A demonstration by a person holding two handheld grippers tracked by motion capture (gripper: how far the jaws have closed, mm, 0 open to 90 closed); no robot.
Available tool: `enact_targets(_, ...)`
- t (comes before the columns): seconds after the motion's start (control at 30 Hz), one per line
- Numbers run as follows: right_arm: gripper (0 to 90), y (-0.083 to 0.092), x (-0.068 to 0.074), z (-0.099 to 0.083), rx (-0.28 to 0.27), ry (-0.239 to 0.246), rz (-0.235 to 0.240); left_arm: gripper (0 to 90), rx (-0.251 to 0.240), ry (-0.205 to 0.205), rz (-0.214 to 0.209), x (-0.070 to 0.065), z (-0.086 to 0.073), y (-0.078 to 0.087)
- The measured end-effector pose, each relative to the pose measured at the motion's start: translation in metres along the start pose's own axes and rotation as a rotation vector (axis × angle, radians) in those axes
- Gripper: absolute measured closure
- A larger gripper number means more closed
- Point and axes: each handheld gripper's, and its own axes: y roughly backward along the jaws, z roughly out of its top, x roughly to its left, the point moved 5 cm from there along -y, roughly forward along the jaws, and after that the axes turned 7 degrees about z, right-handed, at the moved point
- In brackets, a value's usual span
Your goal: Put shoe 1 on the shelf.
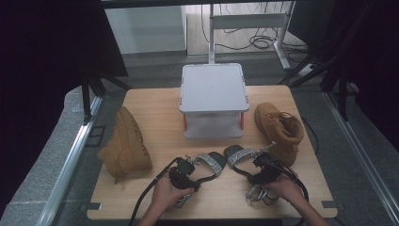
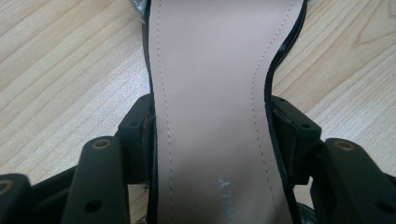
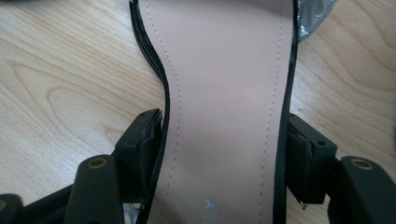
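Two black sandals with tan insoles and silver glitter straps lie side by side near the wooden table's [image 1: 155,106] front edge. My left gripper [image 1: 194,168] [image 2: 212,133] is shut across the narrow waist of the left sandal [image 1: 212,162] [image 2: 210,70], one pad pressed on each side of the sole. The right sandal [image 1: 239,155] [image 3: 224,60] is held the same way by my right gripper [image 1: 259,165] [image 3: 224,140], whose pads touch both of its black edges. Both sandals rest on the tabletop, toes pointing away from me.
A tan boot [image 1: 126,146] lies on its side at the table's left. A matching boot [image 1: 280,128] stands at the right, close to the right sandal. A grey lidded box [image 1: 214,96] sits at the middle back. Dark stands and cables lie beyond the table.
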Motion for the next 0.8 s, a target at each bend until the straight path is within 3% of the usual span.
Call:
enact_targets(0.37, 42.2, 0.004, -0.009, -0.003, -0.073, -0.048, 0.023, 41.9, -0.022, 0.023, -0.012, 0.005, 0.001, 0.002)
enact_targets(0.8, 42.5, 0.019, -0.008, 0.004, -0.172, -0.086, 0.032, 41.9, -0.104, 0.105, -0.005, 0.025, 0.008, 0.019)
